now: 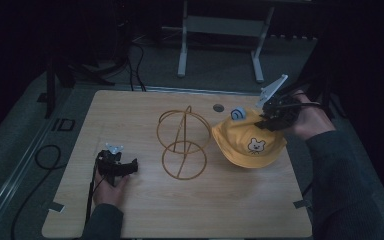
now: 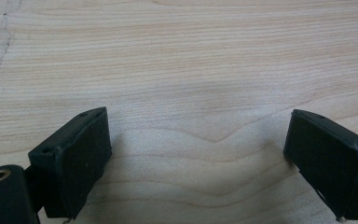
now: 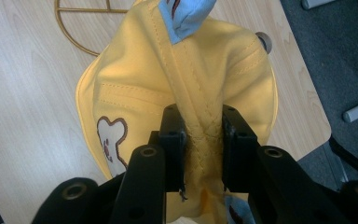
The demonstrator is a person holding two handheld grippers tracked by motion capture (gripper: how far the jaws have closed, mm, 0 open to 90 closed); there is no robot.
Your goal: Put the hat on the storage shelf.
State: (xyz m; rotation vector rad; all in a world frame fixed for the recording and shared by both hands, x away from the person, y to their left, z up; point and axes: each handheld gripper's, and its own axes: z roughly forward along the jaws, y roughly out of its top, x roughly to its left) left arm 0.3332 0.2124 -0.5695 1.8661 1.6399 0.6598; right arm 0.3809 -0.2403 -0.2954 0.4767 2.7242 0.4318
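A yellow child's hat (image 1: 247, 141) with a white bear patch and a blue ear tab sits on the right half of the wooden table (image 1: 145, 215). My right gripper (image 1: 267, 120) is shut on a bunched fold of the hat (image 3: 177, 88) at its far right edge, and the cloth is pinched between the two black jaws of that gripper (image 3: 203, 140). A gold wire hat stand (image 1: 184, 142) rises at the table's middle, left of the hat. At the front left my left gripper (image 1: 130, 165) rests low on the table, open, with only bare wood between the jaws of the gripper (image 2: 198, 140).
A small round hole (image 1: 218, 107) lies in the table behind the hat. Cables trail over the grey floor (image 1: 25, 145) to the left. A white metal frame (image 1: 220, 45) stands behind the table. The table's right edge is close under my right hand.
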